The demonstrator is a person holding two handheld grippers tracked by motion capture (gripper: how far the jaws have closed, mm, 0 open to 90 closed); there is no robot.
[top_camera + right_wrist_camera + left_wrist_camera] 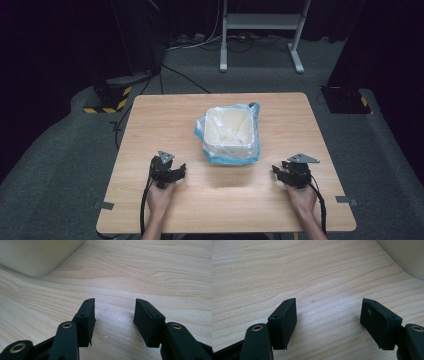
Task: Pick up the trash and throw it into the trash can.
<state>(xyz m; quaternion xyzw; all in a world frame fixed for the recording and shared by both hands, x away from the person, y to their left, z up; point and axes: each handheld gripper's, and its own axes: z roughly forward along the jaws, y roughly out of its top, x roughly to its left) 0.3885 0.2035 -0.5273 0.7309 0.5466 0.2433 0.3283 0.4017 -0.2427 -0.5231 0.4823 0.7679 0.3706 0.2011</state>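
Grippers rest empty on the table (150,120): left gripper (181,171) wide, right gripper (276,171) narrower. Between them, farther back, stands a bag-lined bin (231,134), seemingly finished; any next move needs a forward reach.

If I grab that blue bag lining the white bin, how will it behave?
The bag looks thin and crinkled, so it is probably floppy and slippery between the jaws. It is draped over the bin, so pulling may lift or tip the bin, which looks light.
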